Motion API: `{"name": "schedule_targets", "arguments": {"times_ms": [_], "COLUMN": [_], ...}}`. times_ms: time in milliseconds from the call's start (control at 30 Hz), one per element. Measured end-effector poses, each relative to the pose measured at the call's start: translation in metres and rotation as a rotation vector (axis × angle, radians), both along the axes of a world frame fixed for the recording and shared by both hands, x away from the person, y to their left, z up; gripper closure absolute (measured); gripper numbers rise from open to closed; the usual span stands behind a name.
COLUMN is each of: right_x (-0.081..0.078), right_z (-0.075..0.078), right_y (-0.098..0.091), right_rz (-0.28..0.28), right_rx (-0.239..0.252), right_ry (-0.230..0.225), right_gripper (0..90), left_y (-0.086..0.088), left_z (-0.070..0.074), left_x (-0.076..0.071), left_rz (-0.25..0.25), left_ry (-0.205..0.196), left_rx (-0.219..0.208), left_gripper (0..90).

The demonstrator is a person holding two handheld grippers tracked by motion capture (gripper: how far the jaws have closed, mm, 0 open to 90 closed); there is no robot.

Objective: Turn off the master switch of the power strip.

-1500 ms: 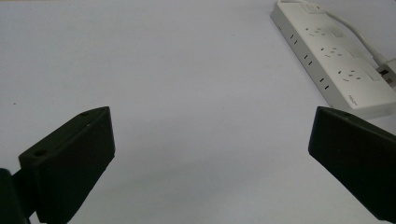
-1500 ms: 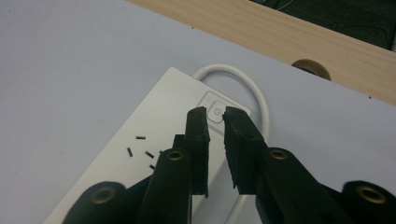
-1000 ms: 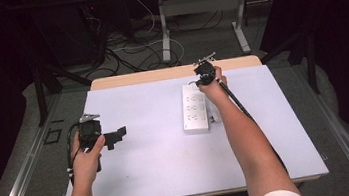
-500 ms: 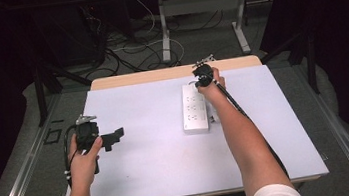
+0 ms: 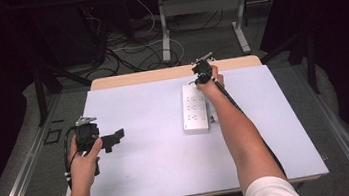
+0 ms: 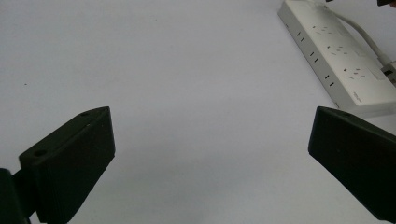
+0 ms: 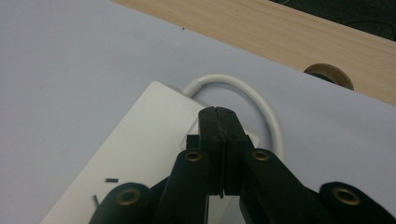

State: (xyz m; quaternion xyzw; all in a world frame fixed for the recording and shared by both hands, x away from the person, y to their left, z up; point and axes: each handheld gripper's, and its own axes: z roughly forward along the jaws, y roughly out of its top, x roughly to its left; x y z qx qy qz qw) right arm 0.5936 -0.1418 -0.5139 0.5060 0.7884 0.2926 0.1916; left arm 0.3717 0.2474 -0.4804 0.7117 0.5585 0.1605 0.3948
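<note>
**Power strip under the right gripper, left gripper wide open and apart**

From the high view we see a white power strip (image 5: 194,109) lying lengthwise on the pale table (image 5: 160,165). The right gripper (image 5: 201,70) sits at the strip's far end, held there by the right hand (image 5: 209,80) with the forearm stretched along the strip's right side. The left gripper (image 5: 110,139) is well apart from the strip, off toward the table's left edge, held by the left hand (image 5: 85,158); its jaws point toward the strip across bare table. From this height we cannot tell whether the right gripper touches the strip.

In the left gripper view we see the left gripper (image 6: 210,154) with its two black jaws spread wide, nothing between them but table surface. The power strip (image 6: 336,60) lies ahead and to the right of those jaws, well beyond their tips, with its white cord (image 6: 369,39) running along its far side.

In the right gripper view we see the right gripper (image 7: 219,122) with its jaws pressed together, no gap and nothing between them. Their tips sit over the end of the power strip (image 7: 140,158), directly below them; whether they touch it we cannot tell. The white cord (image 7: 252,100) leaves that end and loops just beyond the jaw tips, curving back along their right. Past the cord lies the table's wooden edge (image 7: 280,37), with a round cable hole (image 7: 329,74) ahead to the right.
</note>
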Motion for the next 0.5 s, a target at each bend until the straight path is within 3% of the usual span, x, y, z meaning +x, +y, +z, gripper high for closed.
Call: {"name": "schedule_targets", "arguments": {"times_ms": [433,500], "right_x": [0.0030,0.0027], "right_z": [-0.0065,-0.0074], "right_y": [-0.0007,0.0000], "right_rz": [-0.010,-0.014], "right_rx": [0.029,0.011], "right_ry": [0.001,0.011], "right_gripper": [90.0,90.0], "left_y": [-0.0006,-0.0008], "left_z": [-0.0009,-0.0010], "left_x": [0.0017,0.0019], "left_rz": [-0.012,-0.014], "left_ry": [0.006,0.003], "left_rx": [0.001,0.002], "left_gripper": [0.7,0.8]}}
